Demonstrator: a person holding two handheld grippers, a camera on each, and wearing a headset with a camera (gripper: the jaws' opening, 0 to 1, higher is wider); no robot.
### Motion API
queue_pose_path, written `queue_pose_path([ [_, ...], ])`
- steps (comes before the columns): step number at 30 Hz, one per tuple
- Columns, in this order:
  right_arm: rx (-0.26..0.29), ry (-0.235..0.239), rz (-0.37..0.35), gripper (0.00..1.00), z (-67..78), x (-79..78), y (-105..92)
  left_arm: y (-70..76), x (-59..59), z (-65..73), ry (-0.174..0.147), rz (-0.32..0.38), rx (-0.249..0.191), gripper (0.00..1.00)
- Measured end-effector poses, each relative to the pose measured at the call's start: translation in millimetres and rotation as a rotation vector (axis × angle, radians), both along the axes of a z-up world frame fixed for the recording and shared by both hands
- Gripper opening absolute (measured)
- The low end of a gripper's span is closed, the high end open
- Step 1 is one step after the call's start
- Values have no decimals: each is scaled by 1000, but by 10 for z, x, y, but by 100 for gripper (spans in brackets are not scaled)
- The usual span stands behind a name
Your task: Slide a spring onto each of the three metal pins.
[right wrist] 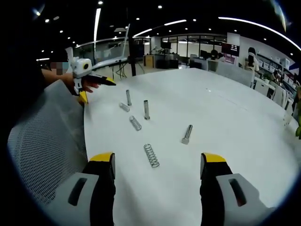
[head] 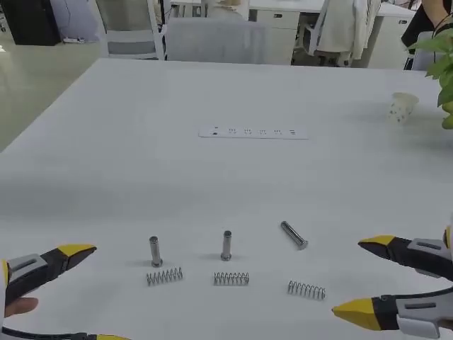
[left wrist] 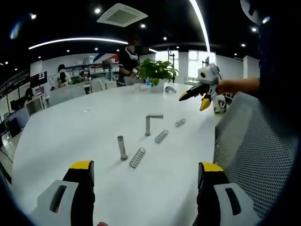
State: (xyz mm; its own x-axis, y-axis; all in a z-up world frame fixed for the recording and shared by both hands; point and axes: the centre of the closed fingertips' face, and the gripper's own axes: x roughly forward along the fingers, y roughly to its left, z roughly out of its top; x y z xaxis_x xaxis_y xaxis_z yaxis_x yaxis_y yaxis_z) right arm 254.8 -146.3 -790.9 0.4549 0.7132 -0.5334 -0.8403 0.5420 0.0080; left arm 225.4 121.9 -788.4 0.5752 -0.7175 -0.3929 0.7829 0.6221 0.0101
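On the table [head: 212,92], left pin [head: 154,251] and middle pin [head: 226,245] stand upright, right pin [head: 293,235] lies diagonal; left gripper [head: 99,292] and right gripper [head: 347,276] gape wide.

In the lower middle of the head view we see three short silver pins in a row. The left pin [head: 154,251] and middle pin [head: 226,245] stand upright, while the right pin [head: 294,235] lies on its side, slanting. Just below them lie the left spring [head: 164,276], middle spring [head: 231,279] and right spring [head: 306,289], each flat and apart from its pin.
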Motion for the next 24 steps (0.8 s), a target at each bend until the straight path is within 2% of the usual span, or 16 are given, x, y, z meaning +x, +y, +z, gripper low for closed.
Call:
queue_pose_path([
  [12,-5,4,-3,73,-10,1,-14,-4,-15,-16,4,0,-1,88],
  [24,-13,1,10,73,24,100,50,24,-40,-22,5,11,-4,88],
])
